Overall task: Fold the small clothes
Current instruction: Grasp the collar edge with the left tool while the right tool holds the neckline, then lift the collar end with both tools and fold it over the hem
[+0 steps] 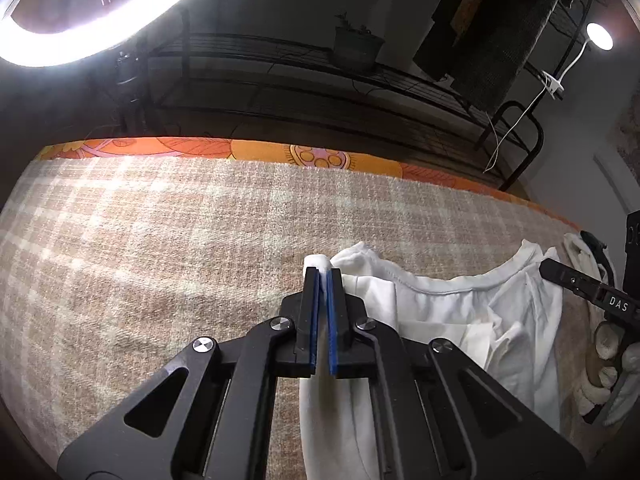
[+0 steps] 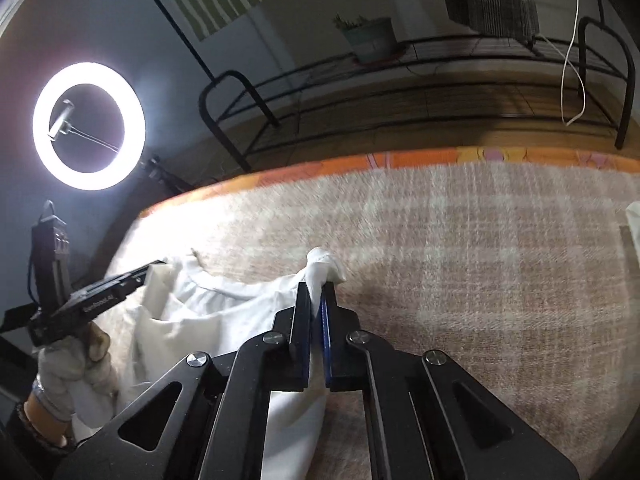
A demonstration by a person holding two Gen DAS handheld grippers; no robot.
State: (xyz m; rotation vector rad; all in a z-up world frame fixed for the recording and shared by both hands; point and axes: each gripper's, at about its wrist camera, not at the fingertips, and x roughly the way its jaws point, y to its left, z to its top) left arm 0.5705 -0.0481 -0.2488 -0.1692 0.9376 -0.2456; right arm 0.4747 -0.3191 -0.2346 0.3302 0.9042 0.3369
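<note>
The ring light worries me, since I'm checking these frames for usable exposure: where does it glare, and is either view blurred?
Left wrist view: the ring light blows out the top-left corner, throwing a bright patch on the plaid blanket; the image is sharp. Right wrist view: the ring is a full circle at left, washing out the blanket's near-left edge, and the weave looks motion-smeared. Both bend straight edges, fisheye-style.

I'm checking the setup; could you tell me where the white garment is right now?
The white garment lies on the plaid blanket, pinched at its two upper corners by the left tool and right tool.

White garment (image 1: 460, 320) in left gripper (image 1: 323, 276)
</note>
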